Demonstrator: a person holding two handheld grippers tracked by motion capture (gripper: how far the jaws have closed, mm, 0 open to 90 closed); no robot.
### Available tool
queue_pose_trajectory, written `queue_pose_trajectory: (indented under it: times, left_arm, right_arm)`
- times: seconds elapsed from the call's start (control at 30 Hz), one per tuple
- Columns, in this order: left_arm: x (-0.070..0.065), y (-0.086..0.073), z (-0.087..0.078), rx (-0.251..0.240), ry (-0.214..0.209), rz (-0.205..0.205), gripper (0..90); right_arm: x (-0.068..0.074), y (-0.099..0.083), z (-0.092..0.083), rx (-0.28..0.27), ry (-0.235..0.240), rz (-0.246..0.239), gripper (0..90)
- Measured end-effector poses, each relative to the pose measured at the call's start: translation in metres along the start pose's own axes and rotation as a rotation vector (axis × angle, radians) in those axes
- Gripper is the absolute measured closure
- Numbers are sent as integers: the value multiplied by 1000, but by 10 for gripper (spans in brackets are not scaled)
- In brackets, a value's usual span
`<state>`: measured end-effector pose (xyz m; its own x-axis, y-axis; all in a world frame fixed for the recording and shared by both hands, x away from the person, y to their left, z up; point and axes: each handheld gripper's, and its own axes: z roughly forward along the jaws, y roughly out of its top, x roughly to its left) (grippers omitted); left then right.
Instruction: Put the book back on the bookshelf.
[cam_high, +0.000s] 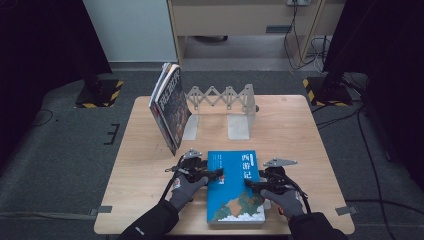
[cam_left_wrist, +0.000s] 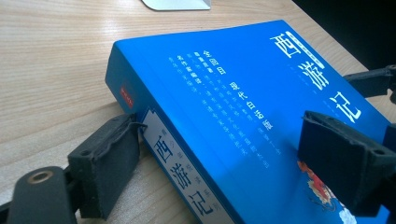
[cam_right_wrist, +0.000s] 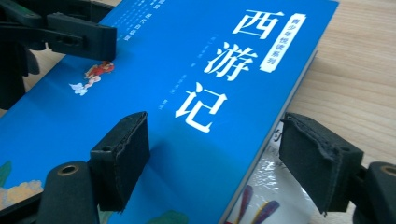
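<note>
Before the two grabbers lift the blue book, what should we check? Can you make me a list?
1. Left gripper jaws straddle the blue book at its spine edge: ok.
2. Right gripper jaws straddle its opposite edge: ok.
3. Jaws squeezed tight on the book: not ok, both look open.
4. Book lying flat on the table: ok.
5. Room in the bookend rack beside the leaning books: ok.
6. Something shiny lies under the book's right edge: cannot tell what.

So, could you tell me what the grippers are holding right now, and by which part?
Nothing is clamped yet. Both open grippers straddle the blue book flat on the table: left gripper across its spine edge, right gripper across its page edge.
</note>
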<state>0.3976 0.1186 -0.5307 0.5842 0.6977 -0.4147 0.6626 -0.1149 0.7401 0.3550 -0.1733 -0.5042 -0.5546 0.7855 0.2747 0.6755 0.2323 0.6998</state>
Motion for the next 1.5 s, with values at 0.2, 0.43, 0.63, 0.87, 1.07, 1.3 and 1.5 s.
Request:
queue_pose_trajectory:
  times: [0.2, 0.43, 0.63, 0.87, 1.07, 1.3, 1.5]
  left_arm:
    - [5, -1, 2, -1, -24, -18, 96]
    - [8, -2, 4, 0, -42, -44, 75]
    - [10, -3, 7, 2, -60, -66, 60]
    - [11, -2, 7, 7, -69, -66, 59]
    - [12, -1, 8, 16, -81, -60, 57]
    - [11, -1, 8, 13, -83, -72, 66]
    - [16, -1, 4, 14, -103, -172, 183]
  right_arm:
    - [2, 0, 2, 1, 4, 10, 235]
    - [1, -1, 3, 2, 10, 17, 225]
    - [0, -1, 4, -2, 16, 22, 212]
    - [-1, -2, 6, 0, 30, 38, 199]
    - [-2, -2, 7, 1, 37, 52, 189]
    - [-3, -2, 8, 1, 44, 59, 185]
    - [-3, -2, 8, 0, 48, 55, 180]
